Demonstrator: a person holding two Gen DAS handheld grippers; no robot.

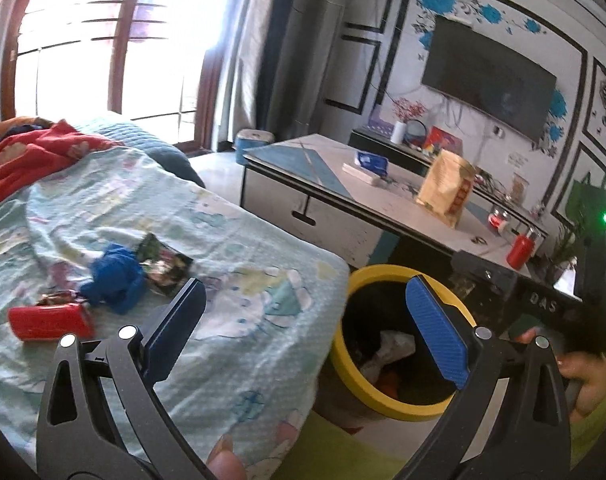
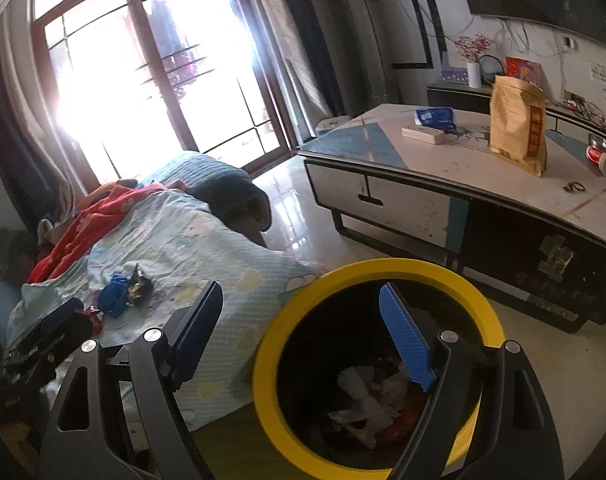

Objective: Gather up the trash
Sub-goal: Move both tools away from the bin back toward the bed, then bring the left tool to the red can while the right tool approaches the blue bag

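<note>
Inside the yellow-rimmed bin [image 2: 263,360], half-hidden crumpled trash [image 2: 363,400]; both grippers' fingers [image 1: 437,328] gape, empty.

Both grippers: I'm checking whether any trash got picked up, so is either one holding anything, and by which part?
Nothing is held. The left gripper and right gripper both have open, empty jaws.

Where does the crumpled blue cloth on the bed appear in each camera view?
Left wrist: blue cloth left of centre, beside a red can.
Right wrist: blue cloth lower left, smaller.
Shared landmark: yellow-rimmed trash bin beside the bed.
</note>
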